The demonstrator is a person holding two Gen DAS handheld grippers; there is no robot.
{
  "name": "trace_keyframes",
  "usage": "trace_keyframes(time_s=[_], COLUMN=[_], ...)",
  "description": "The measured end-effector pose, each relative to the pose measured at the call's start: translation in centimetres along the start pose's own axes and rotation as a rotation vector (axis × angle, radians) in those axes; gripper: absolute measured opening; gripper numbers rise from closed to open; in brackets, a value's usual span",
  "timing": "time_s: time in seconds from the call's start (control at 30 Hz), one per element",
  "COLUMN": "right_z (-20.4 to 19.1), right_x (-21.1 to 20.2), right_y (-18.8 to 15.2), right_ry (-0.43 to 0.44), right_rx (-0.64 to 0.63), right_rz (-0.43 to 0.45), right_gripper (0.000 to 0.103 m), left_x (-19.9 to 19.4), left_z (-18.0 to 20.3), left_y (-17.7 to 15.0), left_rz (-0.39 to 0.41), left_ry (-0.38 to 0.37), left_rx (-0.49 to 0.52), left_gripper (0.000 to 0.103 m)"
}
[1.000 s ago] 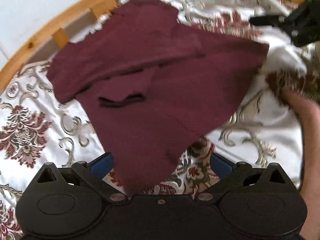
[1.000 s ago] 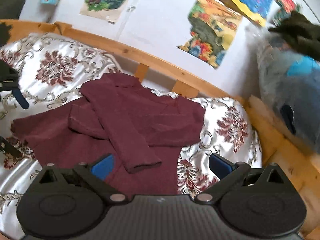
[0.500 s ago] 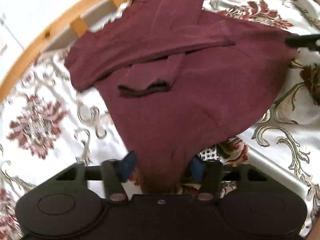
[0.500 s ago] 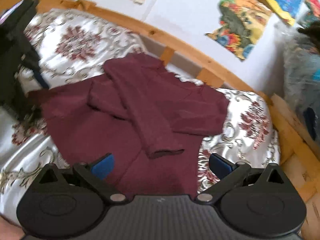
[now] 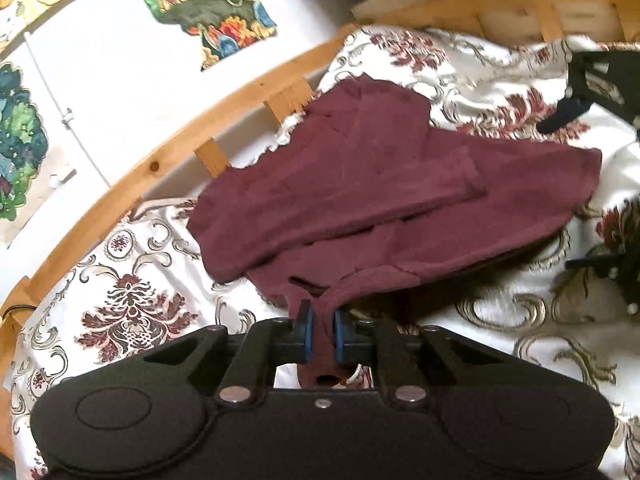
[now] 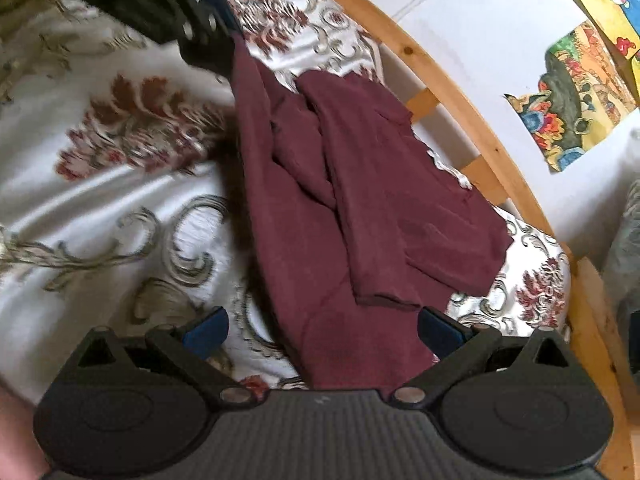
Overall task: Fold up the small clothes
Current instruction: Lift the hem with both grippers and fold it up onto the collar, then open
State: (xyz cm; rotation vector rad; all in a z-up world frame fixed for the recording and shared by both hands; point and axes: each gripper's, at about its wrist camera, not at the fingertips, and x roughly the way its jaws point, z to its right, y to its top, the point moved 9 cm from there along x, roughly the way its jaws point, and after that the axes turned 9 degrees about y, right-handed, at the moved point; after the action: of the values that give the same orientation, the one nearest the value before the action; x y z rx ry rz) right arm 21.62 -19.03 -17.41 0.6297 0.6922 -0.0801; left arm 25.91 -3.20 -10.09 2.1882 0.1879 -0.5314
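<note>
A maroon long-sleeved top (image 5: 380, 200) lies on the patterned bedspread (image 5: 132, 312) with both sleeves folded across its body. My left gripper (image 5: 321, 332) is shut on the near hem corner of the top and lifts it off the bed. In the right wrist view the top (image 6: 360, 220) runs from my right gripper (image 6: 320, 332) toward the left gripper (image 6: 204, 40) at the far corner. My right gripper is open, its blue pads on either side of the other hem corner. It also shows at the right edge of the left wrist view (image 5: 592, 184).
A curved wooden bed rail (image 5: 168, 156) borders the bedspread on the far side, also seen in the right wrist view (image 6: 480, 136). Behind it is a white wall with colourful pictures (image 5: 208, 8). A grey bundle (image 6: 628, 248) sits at the far right.
My left gripper went from open to shut on the hem corner and raised it. My right gripper moved down close to the other hem corner, still open.
</note>
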Motion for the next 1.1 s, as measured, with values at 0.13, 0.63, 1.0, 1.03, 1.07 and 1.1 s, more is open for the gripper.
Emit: trace_keyframes(time_s=[0.13, 0.63, 1.0, 1.03, 1.07, 1.1], right_z=[1.5, 8.6, 7.5, 7.0, 6.3, 5.8], right_x=[1.2, -1.6, -13.3, -14.4, -15.7, -16.6], right_y=[-0.8, -3.8, -3.6, -3.7, -3.9, -3.9], right_ry=[-0.037, -0.113, -0.155, -0.155, -0.159, -0.158], right_rx=[0.058, 0.3, 0.257, 0.259, 0.266, 0.271], right_rz=[-0.062, -0.122, 0.017, 0.023, 0.032, 0.037], right_gripper=[0.08, 0.007, 0.007, 0.007, 0.007, 0.007], left_x=[0.0, -2.0, -11.8, -12.9, -14.0, -15.0], left_z=[-0.3, -3.7, -3.6, -3.4, -3.2, -2.9], left_y=[0.1, 0.9, 0.6, 0.3, -0.1, -0.4], left_rz=[0.004, -0.004, -0.006, -0.007, -0.009, -0.015], left_ry=[0.01, 0.118, 0.12, 0.117, 0.111, 0.106], left_rx=[-0.014, -0.164, -0.226, -0.226, -0.228, -0.232], left_gripper=[0.011, 0.008, 0.008, 0.008, 0.008, 0.008])
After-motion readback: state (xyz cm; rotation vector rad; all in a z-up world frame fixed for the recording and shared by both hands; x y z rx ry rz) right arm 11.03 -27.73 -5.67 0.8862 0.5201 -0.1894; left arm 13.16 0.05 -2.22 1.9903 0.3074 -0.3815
